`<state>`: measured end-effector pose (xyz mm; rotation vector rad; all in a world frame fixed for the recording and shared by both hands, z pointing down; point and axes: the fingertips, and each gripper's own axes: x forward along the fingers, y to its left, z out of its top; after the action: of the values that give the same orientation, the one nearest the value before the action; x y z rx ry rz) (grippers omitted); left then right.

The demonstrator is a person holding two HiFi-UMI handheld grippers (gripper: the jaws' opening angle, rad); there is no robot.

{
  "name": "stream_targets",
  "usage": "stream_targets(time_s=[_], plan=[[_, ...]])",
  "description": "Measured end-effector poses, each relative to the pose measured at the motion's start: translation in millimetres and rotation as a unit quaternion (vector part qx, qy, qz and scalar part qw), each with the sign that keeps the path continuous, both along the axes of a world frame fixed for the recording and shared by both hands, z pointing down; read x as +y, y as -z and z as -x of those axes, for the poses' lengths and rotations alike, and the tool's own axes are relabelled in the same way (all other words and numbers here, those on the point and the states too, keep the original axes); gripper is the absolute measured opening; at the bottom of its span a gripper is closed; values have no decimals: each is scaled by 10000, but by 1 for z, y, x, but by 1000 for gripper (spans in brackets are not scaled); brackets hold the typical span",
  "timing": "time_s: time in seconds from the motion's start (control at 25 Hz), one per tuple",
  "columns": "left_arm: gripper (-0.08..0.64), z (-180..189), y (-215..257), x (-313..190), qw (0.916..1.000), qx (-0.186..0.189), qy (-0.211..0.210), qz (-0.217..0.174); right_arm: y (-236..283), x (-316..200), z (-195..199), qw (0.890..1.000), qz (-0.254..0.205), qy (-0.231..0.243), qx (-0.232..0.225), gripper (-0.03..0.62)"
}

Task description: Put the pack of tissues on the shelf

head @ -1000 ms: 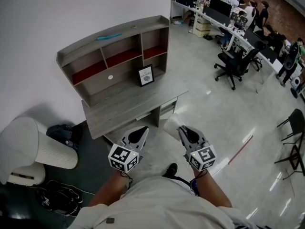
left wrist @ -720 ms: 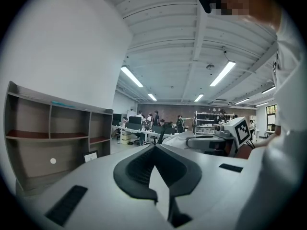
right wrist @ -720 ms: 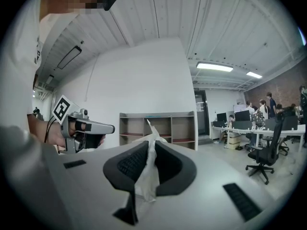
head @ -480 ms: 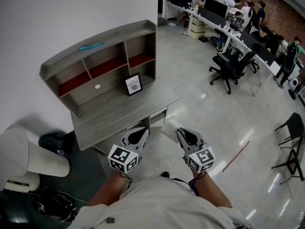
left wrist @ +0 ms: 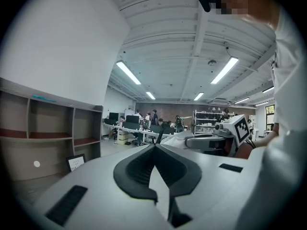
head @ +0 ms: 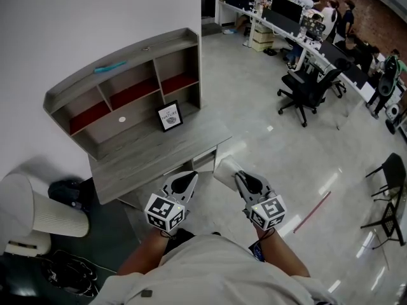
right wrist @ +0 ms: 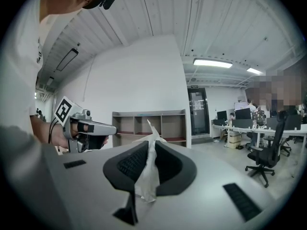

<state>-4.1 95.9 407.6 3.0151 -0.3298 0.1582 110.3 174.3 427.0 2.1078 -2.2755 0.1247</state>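
The right hand-held gripper (head: 240, 177) is clenched on the tissues (head: 225, 168) at lower centre of the head view, over the floor just off the desk (head: 159, 154). The left hand-held gripper (head: 189, 178) is closed, empty. The shelf (head: 121, 84) stands upper left.

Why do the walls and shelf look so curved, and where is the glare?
Head view: the wide lens bows the shelf and wall, and bright streaks glare on the glossy floor. Both gripper views: fisheye, with a black round border. In the left gripper view the ceiling lights blow out white.
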Motion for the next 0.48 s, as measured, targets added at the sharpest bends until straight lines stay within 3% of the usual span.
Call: stream_targets(time_s=[0.48], plan=[[15,-12,-9,-33,9999,-47,24,92,-3,-28,-15,10000,42,-64,-17,57]])
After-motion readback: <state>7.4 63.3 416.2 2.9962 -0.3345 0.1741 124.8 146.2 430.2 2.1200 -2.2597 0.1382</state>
